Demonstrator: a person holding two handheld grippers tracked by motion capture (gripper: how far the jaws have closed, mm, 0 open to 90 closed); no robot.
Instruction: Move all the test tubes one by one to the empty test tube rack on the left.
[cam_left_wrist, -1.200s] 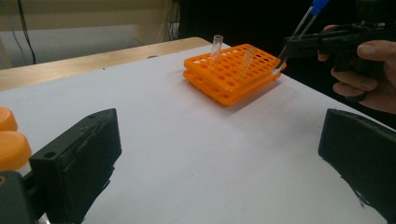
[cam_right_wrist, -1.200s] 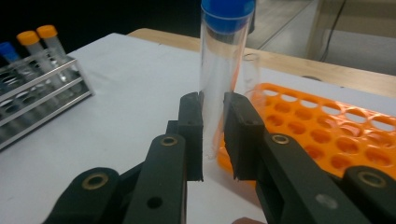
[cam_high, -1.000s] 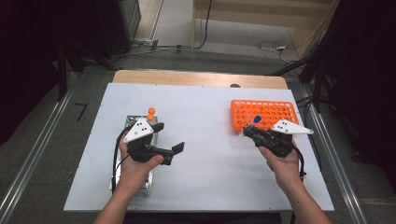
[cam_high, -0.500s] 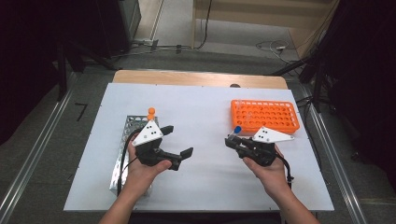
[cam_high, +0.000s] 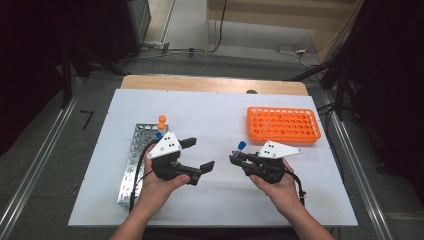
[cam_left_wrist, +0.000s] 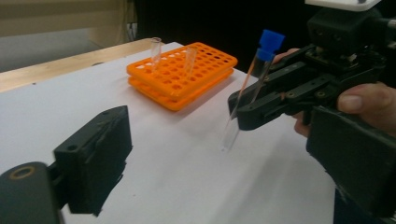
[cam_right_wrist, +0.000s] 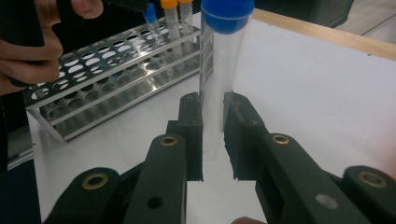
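Observation:
My right gripper (cam_high: 236, 159) is shut on a clear tube with a blue cap (cam_high: 241, 145), which stands upright between its pads (cam_right_wrist: 213, 135) above the white table. My left gripper (cam_high: 199, 154) faces it from the left, apart from it. Its jaws have just been closing a little and stand open with nothing between them (cam_left_wrist: 224, 163). In the left gripper view the tube (cam_left_wrist: 269, 41) and the right gripper (cam_left_wrist: 238, 114) sit ahead and to the right. The tube (cam_right_wrist: 219, 70) is gripped near its lower part.
A metal rack (cam_high: 132, 170) lies at the left with orange-capped tubes (cam_high: 162, 120) and a blue-capped one (cam_right_wrist: 150, 14) at its far end. An orange rack (cam_high: 283, 125) at the right back holds two clear tubes (cam_left_wrist: 155, 49). A wooden strip edges the table's far side.
Both hands have come toward the table's middle. The right gripper carried the tube leftward away from the orange rack. The left gripper moved right from over the metal rack.

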